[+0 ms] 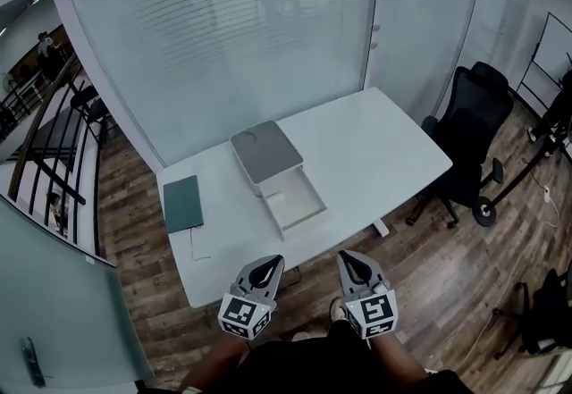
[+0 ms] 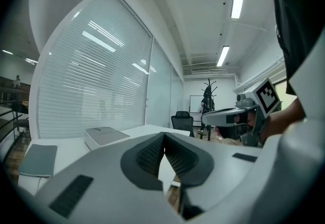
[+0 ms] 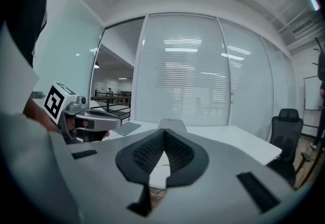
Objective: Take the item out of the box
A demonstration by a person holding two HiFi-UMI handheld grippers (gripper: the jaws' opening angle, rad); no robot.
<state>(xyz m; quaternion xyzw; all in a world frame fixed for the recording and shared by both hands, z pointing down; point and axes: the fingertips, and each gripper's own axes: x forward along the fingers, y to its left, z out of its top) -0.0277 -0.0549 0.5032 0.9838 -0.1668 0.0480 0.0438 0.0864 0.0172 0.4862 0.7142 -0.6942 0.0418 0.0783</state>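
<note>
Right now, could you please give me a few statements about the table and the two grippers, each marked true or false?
1. The drawer of the box is pulled out toward the person. True.
2. The left gripper holds the green notebook. False: its jaws are together on nothing, and the notebook lies flat on the table, left of the box.
3. The right gripper has its jaws shut with nothing between them. True.
4. The black office chair stands to the left of the table. False: it stands off the table's right end.
</note>
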